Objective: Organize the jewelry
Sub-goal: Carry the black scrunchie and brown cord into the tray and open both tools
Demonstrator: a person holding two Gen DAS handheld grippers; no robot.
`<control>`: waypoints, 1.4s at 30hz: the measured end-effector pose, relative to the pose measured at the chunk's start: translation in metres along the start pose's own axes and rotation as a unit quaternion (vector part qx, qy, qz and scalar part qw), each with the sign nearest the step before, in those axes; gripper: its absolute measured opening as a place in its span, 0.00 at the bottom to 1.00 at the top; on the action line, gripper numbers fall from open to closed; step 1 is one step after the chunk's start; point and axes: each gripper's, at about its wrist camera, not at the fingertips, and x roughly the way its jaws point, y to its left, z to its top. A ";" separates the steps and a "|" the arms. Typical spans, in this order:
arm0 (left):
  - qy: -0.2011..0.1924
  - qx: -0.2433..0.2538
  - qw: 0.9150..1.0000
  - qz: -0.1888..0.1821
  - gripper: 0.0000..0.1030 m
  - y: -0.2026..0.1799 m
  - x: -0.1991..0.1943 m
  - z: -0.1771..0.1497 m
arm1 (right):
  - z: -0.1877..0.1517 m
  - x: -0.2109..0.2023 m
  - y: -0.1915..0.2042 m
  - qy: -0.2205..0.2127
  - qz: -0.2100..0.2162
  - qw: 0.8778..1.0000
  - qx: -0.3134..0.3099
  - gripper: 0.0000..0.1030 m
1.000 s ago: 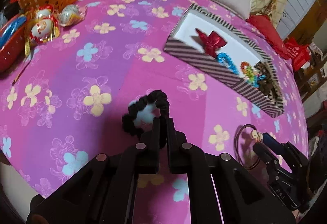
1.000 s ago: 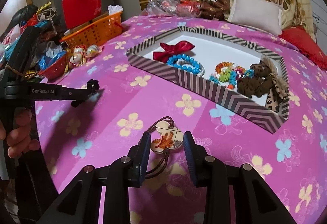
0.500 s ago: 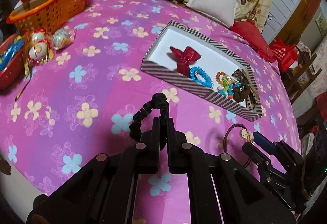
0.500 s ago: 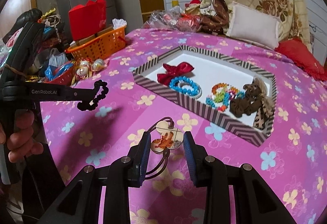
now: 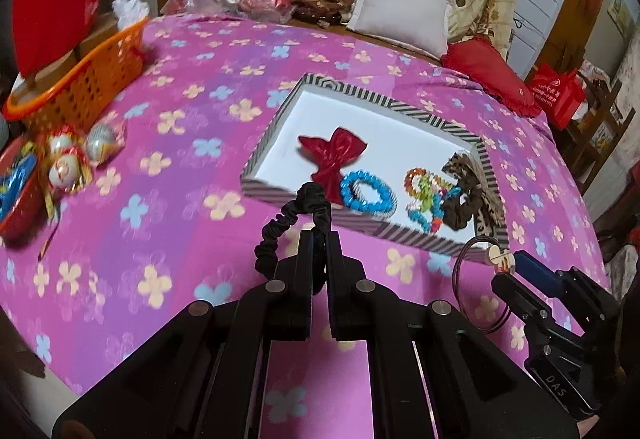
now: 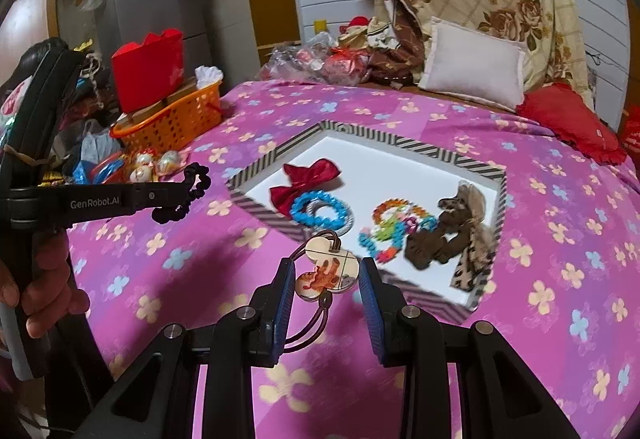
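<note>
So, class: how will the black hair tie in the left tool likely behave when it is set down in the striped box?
The black hair tie droops in a loose loop from the shut left tool, so it is probably floppy and light. Its ruffled fabric looks soft, so it should land limp in the striped box rather than roll.

The tray (image 6: 496, 175) lies mid-bed, basket (image 6: 168, 123) to its left, pillow (image 6: 472, 75) behind it.

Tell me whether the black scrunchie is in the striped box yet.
Not yet: the black scrunchie hangs pinched in the left gripper, short of the striped box.
</note>
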 end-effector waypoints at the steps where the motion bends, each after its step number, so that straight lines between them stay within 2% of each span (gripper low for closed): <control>1: -0.001 0.002 1.000 0.001 0.04 -0.003 0.002 0.003 | 0.001 0.001 -0.003 -0.001 -0.001 1.000 0.001 0.31; 16: -0.009 0.038 0.999 0.016 0.04 -0.041 0.049 0.045 | 0.034 0.044 -0.044 0.006 -0.008 0.999 0.031 0.31; 27: 0.021 0.056 0.998 0.023 0.04 -0.066 0.114 0.057 | 0.041 0.103 -0.071 0.045 -0.015 0.998 0.046 0.31; 35: 0.054 0.054 0.997 -0.007 0.04 -0.072 0.146 0.047 | 0.034 0.119 -0.081 0.062 -0.020 0.997 0.043 0.31; 42: 0.071 0.031 0.996 -0.042 0.04 -0.059 0.158 0.041 | 0.029 0.128 -0.085 0.073 -0.028 0.996 0.043 0.31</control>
